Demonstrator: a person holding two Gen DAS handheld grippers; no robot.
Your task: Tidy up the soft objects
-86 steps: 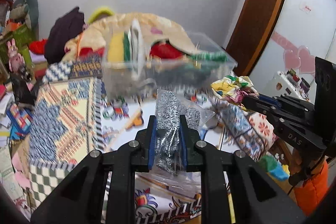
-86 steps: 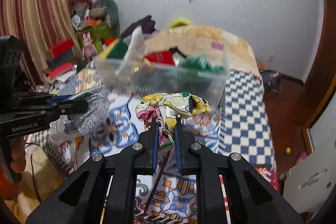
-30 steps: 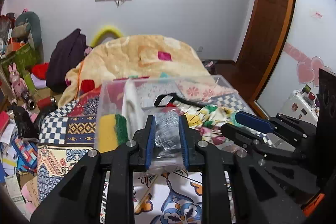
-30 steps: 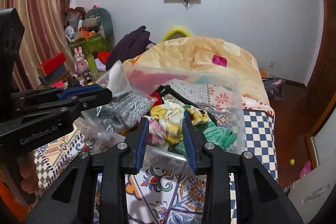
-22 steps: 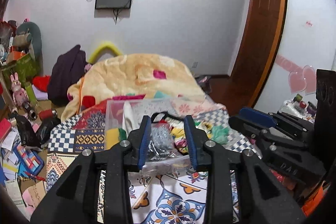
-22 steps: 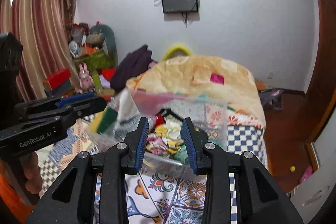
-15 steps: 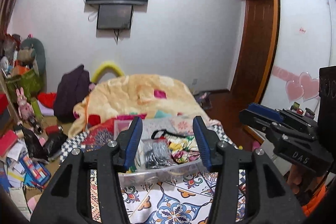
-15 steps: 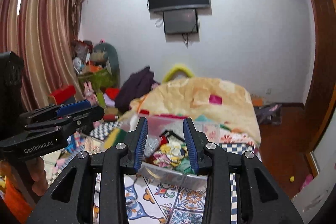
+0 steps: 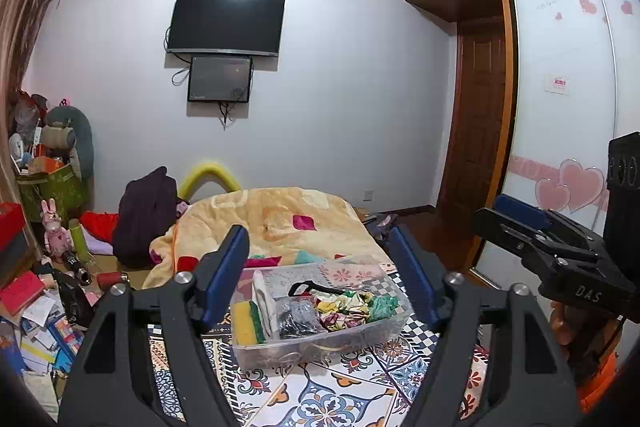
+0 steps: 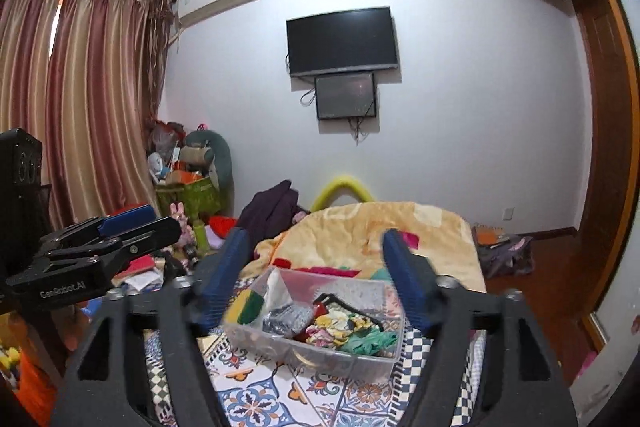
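A clear plastic bin (image 9: pixel 376 335) stands on the patterned bed cover. In it lie a yellow-green sponge (image 9: pixel 245 323), a white cloth (image 9: pixel 266 303), a bagged grey knit item (image 9: pixel 298 315), a floral cloth (image 9: pixel 344 309) and a green cloth (image 9: pixel 380 305). My left gripper (image 9: pixel 318 259) is wide open and empty, well back from the bin. My right gripper (image 10: pixel 314 263) is wide open and empty, also well back; the bin (image 10: pixel 360 359) lies below and beyond it. Each gripper shows at the edge of the other's view.
A yellow blanket (image 9: pixel 280 211) covers the bed behind the bin. A dark backpack (image 9: pixel 144 211) and floor clutter (image 9: pixel 36 299) lie at the left. A TV (image 9: pixel 226 23) hangs on the far wall; a wardrobe (image 9: pixel 568 131) stands at the right.
Both grippers let go of the grey bagged item and the floral cloth into the bin, opened wide, and pulled back and up away from it.
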